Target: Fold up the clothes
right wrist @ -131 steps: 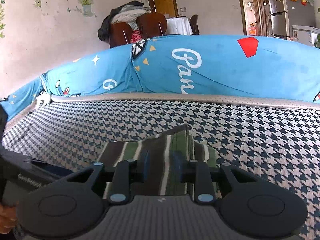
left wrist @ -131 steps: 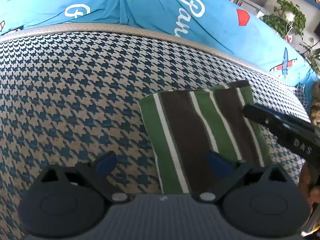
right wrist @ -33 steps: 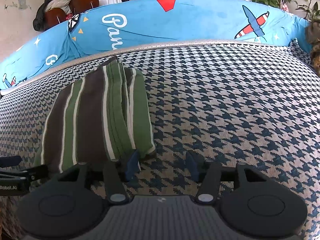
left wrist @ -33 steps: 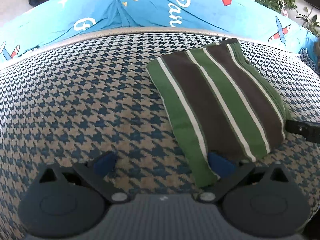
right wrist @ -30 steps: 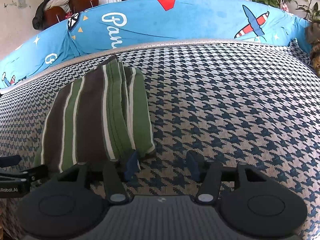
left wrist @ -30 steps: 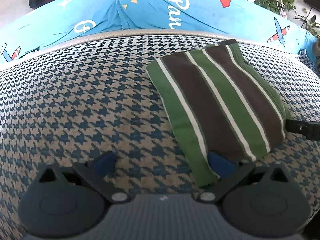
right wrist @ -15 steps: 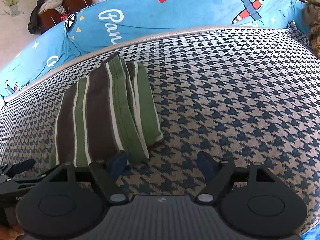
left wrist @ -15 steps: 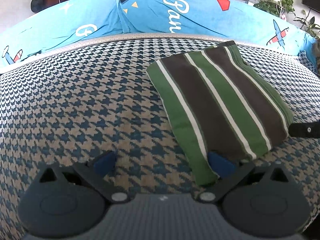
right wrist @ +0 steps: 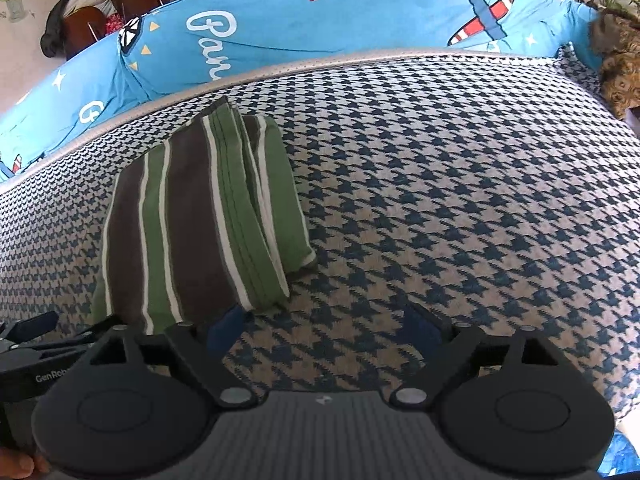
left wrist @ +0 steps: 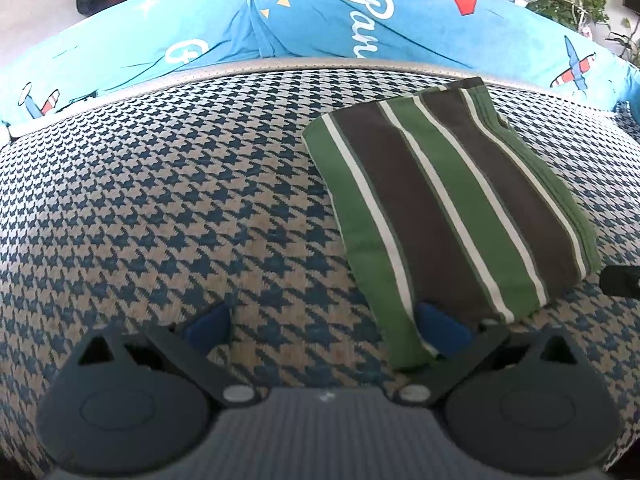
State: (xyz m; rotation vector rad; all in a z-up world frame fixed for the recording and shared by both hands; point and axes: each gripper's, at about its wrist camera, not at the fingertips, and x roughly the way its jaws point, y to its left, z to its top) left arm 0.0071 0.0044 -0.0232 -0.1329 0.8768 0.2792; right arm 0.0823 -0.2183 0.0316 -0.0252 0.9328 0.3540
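Note:
A folded garment (left wrist: 452,208) with green, brown and white stripes lies flat on the houndstooth sofa cover (left wrist: 160,200). My left gripper (left wrist: 324,324) is open, low over the cover. Its right pad (left wrist: 440,326) is at the garment's near left corner without pinching it. In the right wrist view the garment (right wrist: 192,216) shows its stacked layers along the right side. My right gripper (right wrist: 324,330) hovers just off its near right corner. Its jaws are opening, with only sofa cover between them. The tip of the right gripper (left wrist: 620,280) pokes in at the edge of the left wrist view.
A blue printed bolster (right wrist: 320,20) runs along the back of the seat. A brown furry thing (right wrist: 620,64) sits at the far right corner. Chairs draped with coats (right wrist: 88,12) stand behind. Bare seat (right wrist: 460,200) stretches right of the garment.
My right gripper has let go of the garment's fold, drawn back a little and spread its jaws wide. The garment lies still. The left gripper has kept its place, open.

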